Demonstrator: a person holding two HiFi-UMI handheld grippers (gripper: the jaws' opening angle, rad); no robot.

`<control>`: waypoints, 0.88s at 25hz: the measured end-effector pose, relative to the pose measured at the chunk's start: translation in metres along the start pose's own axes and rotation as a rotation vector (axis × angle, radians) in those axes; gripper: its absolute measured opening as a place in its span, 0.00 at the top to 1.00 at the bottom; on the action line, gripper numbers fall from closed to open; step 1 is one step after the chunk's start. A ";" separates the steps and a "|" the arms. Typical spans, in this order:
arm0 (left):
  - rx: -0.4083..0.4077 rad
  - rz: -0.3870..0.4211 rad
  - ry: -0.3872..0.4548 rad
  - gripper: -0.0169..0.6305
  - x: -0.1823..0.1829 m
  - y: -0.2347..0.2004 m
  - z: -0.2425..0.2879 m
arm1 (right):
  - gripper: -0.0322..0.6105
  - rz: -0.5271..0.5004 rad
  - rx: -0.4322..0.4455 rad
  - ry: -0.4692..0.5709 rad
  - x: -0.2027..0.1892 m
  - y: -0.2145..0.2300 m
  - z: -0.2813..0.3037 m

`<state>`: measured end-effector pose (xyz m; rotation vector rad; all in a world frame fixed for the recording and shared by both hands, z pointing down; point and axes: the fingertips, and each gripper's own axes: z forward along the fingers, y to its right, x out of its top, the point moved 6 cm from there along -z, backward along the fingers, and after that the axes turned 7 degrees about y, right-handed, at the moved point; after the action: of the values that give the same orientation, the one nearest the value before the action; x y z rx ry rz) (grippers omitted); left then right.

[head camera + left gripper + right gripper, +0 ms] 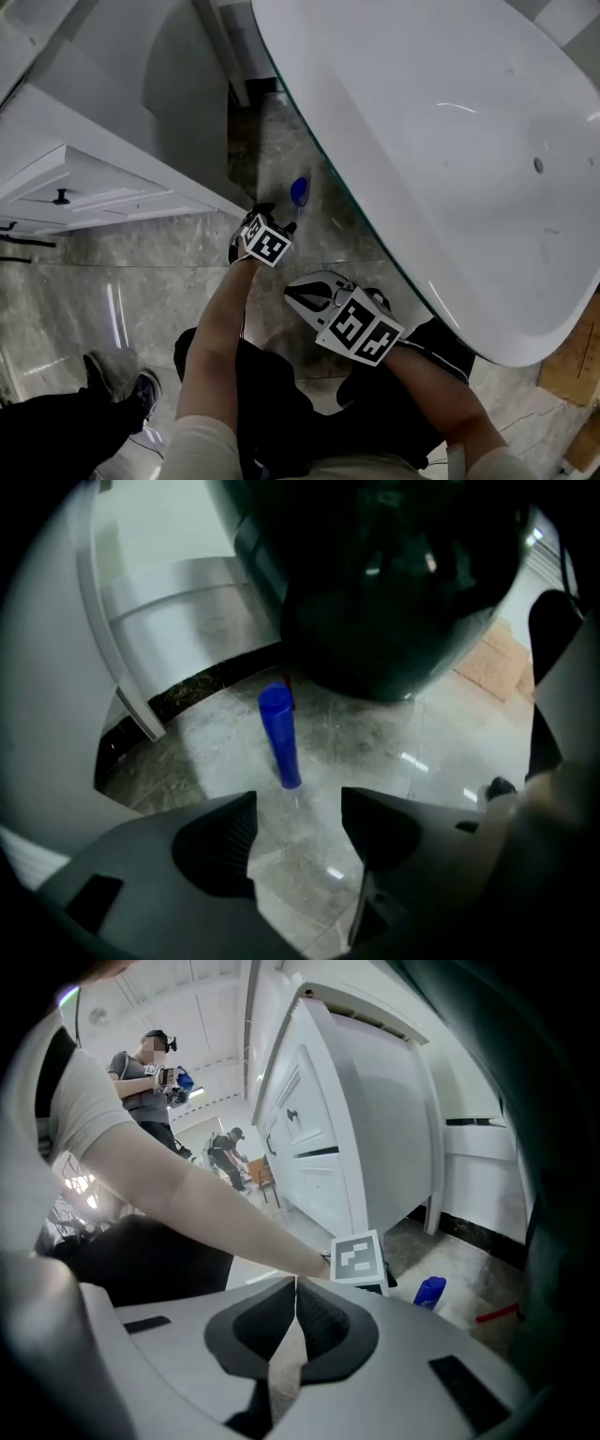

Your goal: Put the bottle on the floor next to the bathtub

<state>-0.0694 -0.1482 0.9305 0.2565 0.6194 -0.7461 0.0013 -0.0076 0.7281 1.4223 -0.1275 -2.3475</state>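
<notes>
Blue bottle is standing upright on the floor beside the bathtub, so I'm holding my left gripper released; my right gripper is resting clenched, empty.

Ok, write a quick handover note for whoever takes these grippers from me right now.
Left gripper: open, empty, pointing down towards the bottle.
Right gripper: shut, nothing between its jaws.
Bottle: blue, upright on the floor beside the bathtub, clear of both grippers.
Done: the bottle looks placed.
Left: probably only to draw the grippers away without knocking it.
</notes>
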 end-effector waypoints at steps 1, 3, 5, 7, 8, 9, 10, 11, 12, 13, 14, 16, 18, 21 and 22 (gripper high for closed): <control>0.000 0.037 -0.004 0.46 0.000 0.004 -0.008 | 0.91 -0.008 -0.004 -0.009 0.000 -0.002 0.000; -0.001 0.092 -0.012 0.46 0.000 0.012 -0.028 | 0.91 -0.028 -0.006 -0.018 0.006 -0.011 -0.004; 0.000 0.086 -0.009 0.46 0.001 0.015 -0.053 | 0.91 0.004 -0.004 -0.014 0.016 -0.022 -0.012; 0.003 0.049 -0.008 0.46 0.003 0.016 -0.081 | 0.91 0.061 -0.001 -0.008 0.032 -0.034 -0.024; 0.007 0.034 -0.009 0.46 0.006 0.016 -0.096 | 0.91 0.084 0.003 -0.005 0.043 -0.040 -0.030; 0.011 0.024 -0.009 0.46 0.010 0.015 -0.111 | 0.91 0.104 0.010 -0.006 0.056 -0.046 -0.037; 0.014 0.018 -0.010 0.46 0.014 0.015 -0.127 | 0.91 0.126 0.022 -0.014 0.068 -0.053 -0.043; 0.016 0.013 -0.014 0.46 0.017 0.017 -0.144 | 0.91 0.150 0.040 -0.029 0.079 -0.062 -0.048; 0.016 0.009 -0.021 0.46 0.020 0.019 -0.160 | 0.91 0.172 0.060 -0.047 0.090 -0.071 -0.054; 0.016 0.001 -0.027 0.46 0.024 0.021 -0.176 | 0.91 0.187 0.077 -0.062 0.101 -0.080 -0.059; 0.019 -0.010 -0.028 0.46 0.029 0.023 -0.193 | 0.91 0.197 0.088 -0.070 0.113 -0.088 -0.067; 0.025 -0.035 -0.018 0.46 0.045 0.026 -0.226 | 0.91 0.221 0.099 -0.077 0.137 -0.101 -0.084; 0.017 -0.038 -0.016 0.46 0.062 0.032 -0.260 | 0.91 0.256 0.100 -0.079 0.156 -0.113 -0.104; -0.007 -0.006 -0.035 0.46 0.084 0.046 -0.307 | 0.91 0.255 0.085 -0.116 0.173 -0.129 -0.133; -0.011 0.005 -0.040 0.46 0.090 0.050 -0.320 | 0.91 0.234 0.075 -0.140 0.175 -0.132 -0.143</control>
<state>-0.1212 -0.0257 0.6220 0.2321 0.5842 -0.7413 0.0164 0.0659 0.4774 1.2029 -0.4024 -2.2655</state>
